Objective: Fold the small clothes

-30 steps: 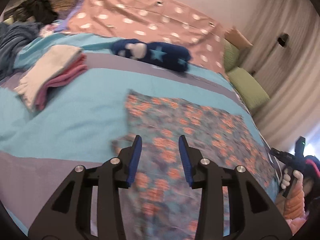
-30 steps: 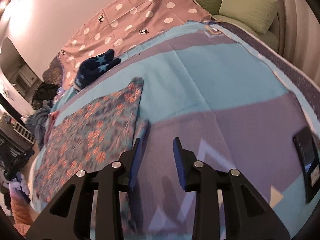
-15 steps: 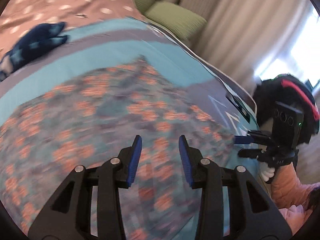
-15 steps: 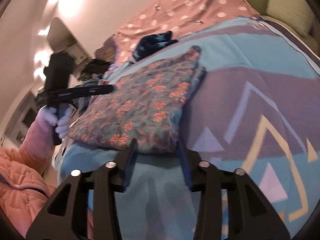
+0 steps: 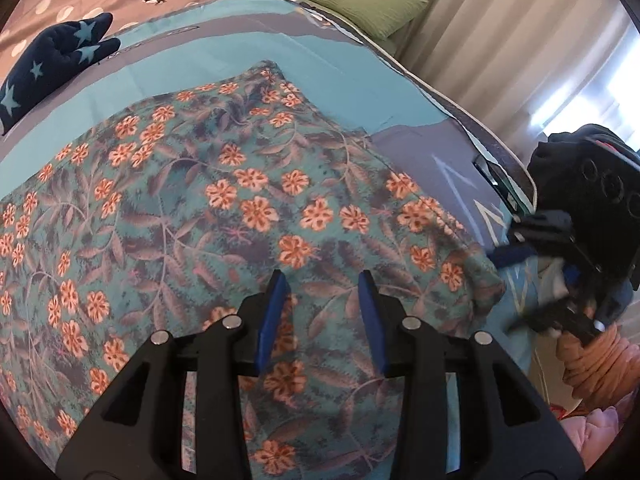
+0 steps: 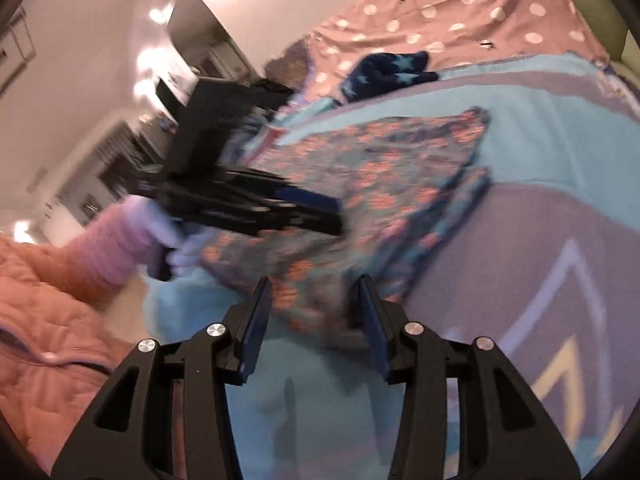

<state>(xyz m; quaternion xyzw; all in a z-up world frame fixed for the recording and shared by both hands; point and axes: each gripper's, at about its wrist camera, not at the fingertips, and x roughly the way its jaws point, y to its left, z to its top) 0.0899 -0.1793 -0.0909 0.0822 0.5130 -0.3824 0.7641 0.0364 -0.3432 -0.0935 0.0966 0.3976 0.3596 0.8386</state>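
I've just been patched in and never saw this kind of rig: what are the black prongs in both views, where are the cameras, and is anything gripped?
Each prong pair is a hand-held two-finger gripper; a fisheye camera on each looks along its fingers. The left gripper hovers open over the floral garment spread on the bed cover. The right gripper is open at the garment's near edge, its jaws having just opened further; nothing is gripped. A dark star-patterned garment lies farther back.

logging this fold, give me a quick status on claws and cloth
Left claw open over teal floral cloth. Right claw open at its near edge, just been opening. Cloth flat on blue bedspread, nothing blocking.
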